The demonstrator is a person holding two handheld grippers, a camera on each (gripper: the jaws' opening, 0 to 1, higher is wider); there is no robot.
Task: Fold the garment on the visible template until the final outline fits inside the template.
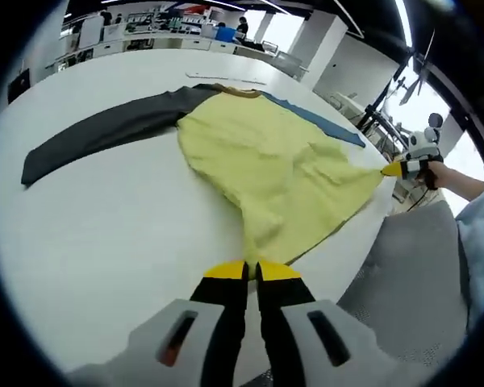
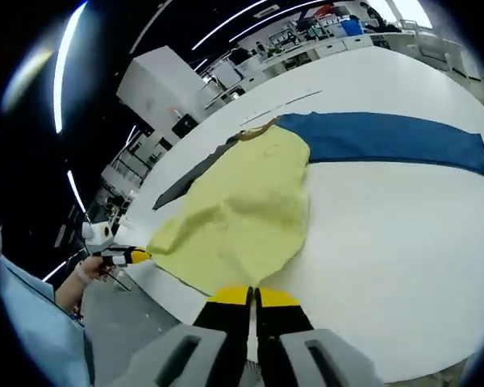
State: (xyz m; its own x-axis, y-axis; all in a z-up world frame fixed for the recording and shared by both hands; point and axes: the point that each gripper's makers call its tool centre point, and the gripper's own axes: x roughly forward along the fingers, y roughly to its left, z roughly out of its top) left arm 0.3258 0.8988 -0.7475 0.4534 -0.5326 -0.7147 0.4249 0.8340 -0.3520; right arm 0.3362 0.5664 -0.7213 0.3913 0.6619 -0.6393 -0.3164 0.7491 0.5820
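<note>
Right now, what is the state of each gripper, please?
Left gripper: shut on the hem of the yellow shirt.
Right gripper: shut on the hem's other corner.

Left gripper (image 1: 252,271), right gripper (image 2: 252,295) both closed (yellow-tipped jaws together).

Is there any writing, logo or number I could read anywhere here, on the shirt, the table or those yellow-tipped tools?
None can be read.
The yellow shirt with its grey sleeve and blue sleeve: plain, no print or label visible.
The white table: no markings readable.
The left gripper and right gripper: no lettering visible.
The background shelves and desks: too small and blurred to tell any text.
</note>
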